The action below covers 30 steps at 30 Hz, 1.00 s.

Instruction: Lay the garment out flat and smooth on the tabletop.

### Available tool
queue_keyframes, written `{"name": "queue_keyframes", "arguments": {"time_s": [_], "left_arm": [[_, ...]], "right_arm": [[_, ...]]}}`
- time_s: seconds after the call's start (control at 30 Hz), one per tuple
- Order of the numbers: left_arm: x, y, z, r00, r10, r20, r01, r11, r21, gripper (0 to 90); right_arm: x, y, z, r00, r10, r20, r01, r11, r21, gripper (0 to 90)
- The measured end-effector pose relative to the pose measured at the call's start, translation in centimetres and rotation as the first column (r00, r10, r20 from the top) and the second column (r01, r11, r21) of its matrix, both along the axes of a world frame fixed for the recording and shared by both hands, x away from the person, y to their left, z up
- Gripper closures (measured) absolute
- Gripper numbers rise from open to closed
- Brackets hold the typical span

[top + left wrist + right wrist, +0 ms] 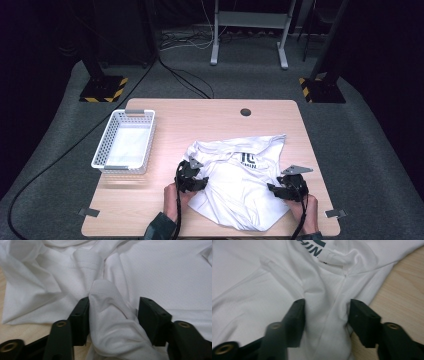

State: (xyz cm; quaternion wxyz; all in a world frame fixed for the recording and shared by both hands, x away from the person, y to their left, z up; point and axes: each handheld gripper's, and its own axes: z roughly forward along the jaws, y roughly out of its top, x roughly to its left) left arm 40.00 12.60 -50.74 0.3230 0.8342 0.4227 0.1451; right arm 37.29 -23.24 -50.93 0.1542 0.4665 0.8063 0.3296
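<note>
Shirt between your two hand-held grippers, a fold of cloth in each.

The tabletop [150, 200] carries a white basket [125, 141] at 9 o'clock and a crumpled white shirt [235, 185] toward 5 o'clock, its long axis running roughly from 1 to 7 o'clock, printed end farthest from you. Your left hand-held gripper [192, 181] sits at the shirt's 9 o'clock edge, your right hand-held gripper [284, 190] at its 3 o'clock edge, so the cloth lies straight between them and neither is nearer. In the left gripper view [113, 312], the jaws stand spread around a raised fold, not yet pressed on it. In the right gripper view [325, 315], the jaws likewise stand spread astride a seamed ridge. The basket stands nearer your left.
</note>
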Motion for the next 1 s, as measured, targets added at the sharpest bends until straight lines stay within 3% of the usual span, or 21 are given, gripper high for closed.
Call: {"name": "queue_keyframes", "arguments": {"time_s": [0.1, 0.17, 0.27, 0.33, 0.4, 0.47, 0.57, 0.63, 0.73, 0.9, 1.0], "left_arm": [[0.8, -0.6, 1.0, 0.9996, 0.011, 0.026, -0.011, 0.9999, -0.007, 33.7], [2.0, -1.4, 1.3, 0.9997, 0.014, 0.021, -0.015, 0.9997, 0.021, 30.1], [3.9, -2.2, 0.8, 0.9993, 0.037, -0.004, -0.037, 0.9966, 0.073, 30.1], [5.1, -2.2, 0.3, 0.9974, 0.053, -0.05, -0.049, 0.9965, 0.067, 35.4], [5.4, -1.7, 0.2, 0.9974, 0.062, -0.036, -0.061, 0.9975, 0.035, 45.2], [5.4, -1.3, 0.2, 0.9979, 0.057, -0.031, -0.056, 0.9982, 0.02, 60.2], [5.3, -1.1, 0.0, 0.9993, 0.034, -0.017, -0.034, 0.9994, -0.003, 77.4], [5.2, -1.2, 0.1, 0.9997, 0.024, -0.006, -0.024, 0.9997, 0.009, 79.9], [4.6, -0.8, 0.9, 0.9996, 0.018, 0.023, -0.017, 0.9996, -0.024, 80.6], [1.4, 0.2, 3.7, 0.9952, -0.033, 0.092, 0.04, 0.9966, -0.073, 80.5], [-1.5, 0.9, 4.4, 0.9926, -0.075, 0.095, 0.082, 0.9936, -0.078, 80.4]], "right_arm": [[0.8, 0.1, 1.6, 0.9992, -0.004, 0.039, 0.003, 0.9993, 0.037, 37.4], [2.0, 1.2, 2.5, 0.9978, -0.002, 0.066, 0.001, 1.0, 0.008, 34.4], [4.9, 3.3, 2.1, 0.9999, -0.001, 0.014, 0.002, 0.9989, -0.047, 29.7], [6.6, 4.1, 1.3, 0.9993, -0.014, -0.034, 0.012, 0.9976, -0.069, 29.9], [7.8, 4.3, 0.5, 0.9977, -0.027, -0.062, 0.023, 0.9974, -0.068, 39.9], [7.9, 4.2, 0.3, 0.9986, -0.048, -0.025, 0.046, 0.9964, -0.072, 59.0], [7.9, 3.5, 0.1, 0.9987, -0.05, -0.007, 0.05, 0.9982, -0.034, 78.3], [7.9, 3.3, 0.2, 0.9993, -0.036, -0.008, 0.036, 0.9992, -0.018, 82.4], [7.1, 2.9, 0.9, 0.9991, -0.034, 0.027, 0.034, 0.9994, 0.001, 83.7], [3.2, 1.9, 4.0, 0.9898, -0.022, 0.141, 0.022, 0.9998, 0.002, 83.6], [0.1, 0.9, 4.9, 0.9851, -0.01, 0.172, 0.009, 0.9999, 0.006, 82.9]]}}
